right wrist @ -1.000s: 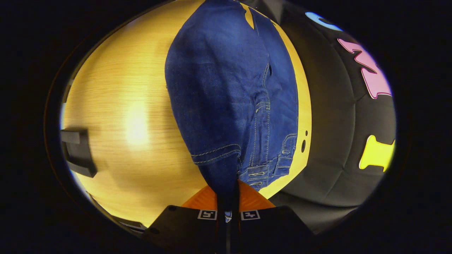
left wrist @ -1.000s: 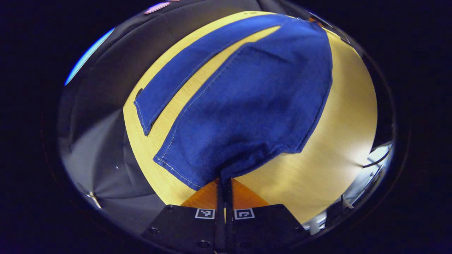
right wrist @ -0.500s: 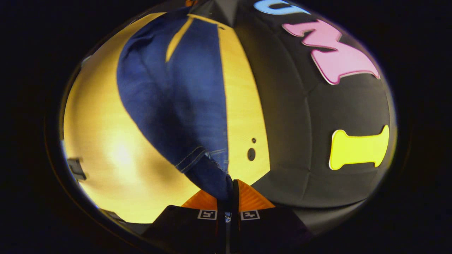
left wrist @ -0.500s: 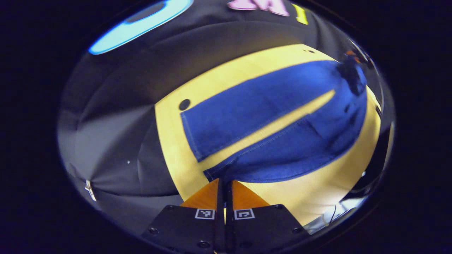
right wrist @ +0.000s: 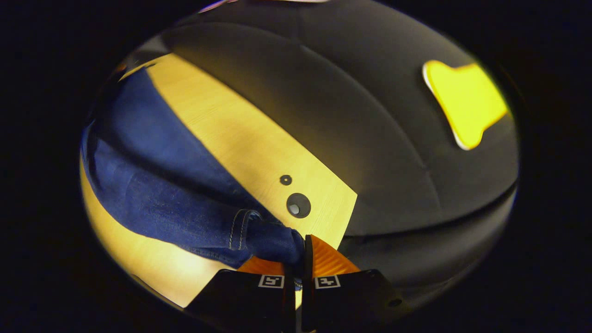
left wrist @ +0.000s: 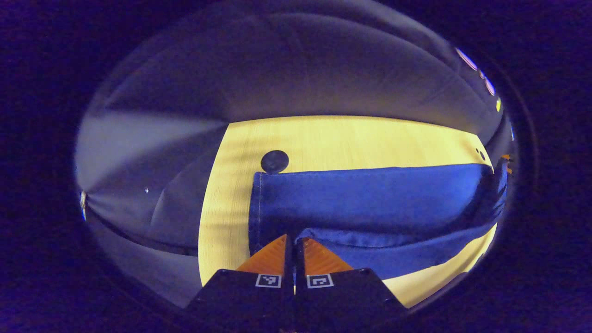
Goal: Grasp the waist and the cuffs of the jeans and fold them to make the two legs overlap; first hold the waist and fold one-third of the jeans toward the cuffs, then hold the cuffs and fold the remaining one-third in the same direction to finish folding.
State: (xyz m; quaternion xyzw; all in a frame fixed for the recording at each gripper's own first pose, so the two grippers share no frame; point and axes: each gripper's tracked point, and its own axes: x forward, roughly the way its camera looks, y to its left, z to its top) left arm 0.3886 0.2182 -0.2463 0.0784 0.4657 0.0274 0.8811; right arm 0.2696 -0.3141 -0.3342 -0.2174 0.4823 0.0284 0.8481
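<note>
Blue jeans [left wrist: 370,194] lie lengthwise on the yellow wooden table [left wrist: 347,138]. In the left gripper view the far leg lies flat with its cuff at the left, and the near leg rests folded against it. My left gripper [left wrist: 291,238] is shut on the near leg's cuff, low over the table. In the right gripper view the jeans [right wrist: 166,203] run off to the left, and my right gripper [right wrist: 303,238] is shut on a bunched bit of the waist next to a stitched seam.
A dark round hole [left wrist: 274,161] sits in the table just beyond the far cuff. Another round hole [right wrist: 298,205] and a smaller one [right wrist: 286,180] lie near the table corner by the waist. The table's far edge meets the black cloth wall.
Both grippers carried the near leg and waist side down and over toward the far leg. The strip of table between the two legs has closed. Both views now look low along the table.
</note>
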